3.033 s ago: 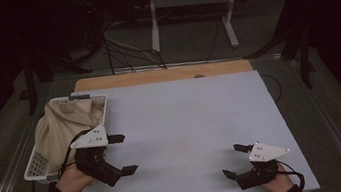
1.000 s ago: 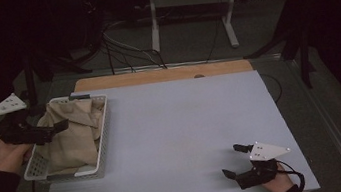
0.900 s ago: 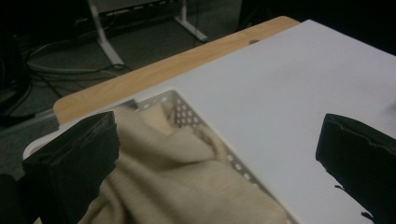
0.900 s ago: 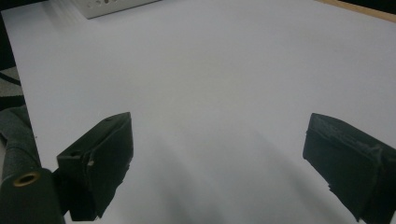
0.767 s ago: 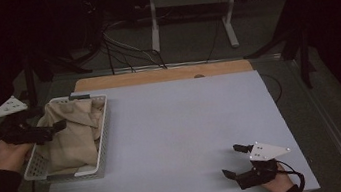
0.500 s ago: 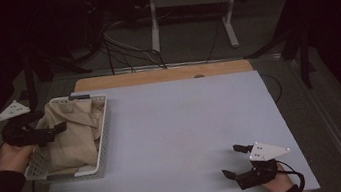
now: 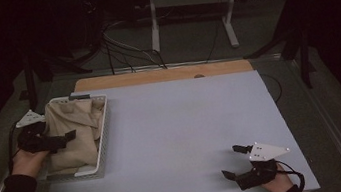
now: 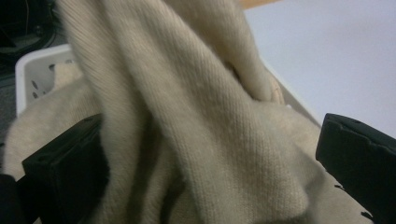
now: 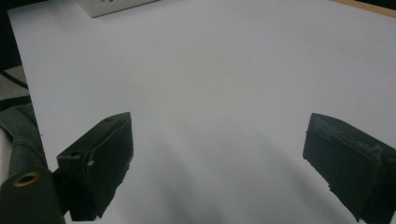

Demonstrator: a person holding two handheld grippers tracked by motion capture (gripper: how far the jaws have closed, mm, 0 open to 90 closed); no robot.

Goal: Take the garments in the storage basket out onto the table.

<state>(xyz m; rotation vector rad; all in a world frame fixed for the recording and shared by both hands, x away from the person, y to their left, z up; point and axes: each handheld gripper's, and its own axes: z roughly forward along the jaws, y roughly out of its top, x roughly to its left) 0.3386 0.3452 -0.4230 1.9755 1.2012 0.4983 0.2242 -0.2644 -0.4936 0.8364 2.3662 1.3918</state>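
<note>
A: Where do the claws stand?

B: Left gripper (image 7: 61,139), at nine o'clock on the table, hangs jaws apart over the beige knit sweater (image 8: 196,121), a fold between them, not pinched. Right gripper (image 7: 235,161), at five o'clock, rests spread on the white mat (image 7: 182,124).

A: Progress?

B: The sweater lies heaped in the white basket (image 7: 104,130). I'd judge nothing's lifted yet; grasping remains.
</note>
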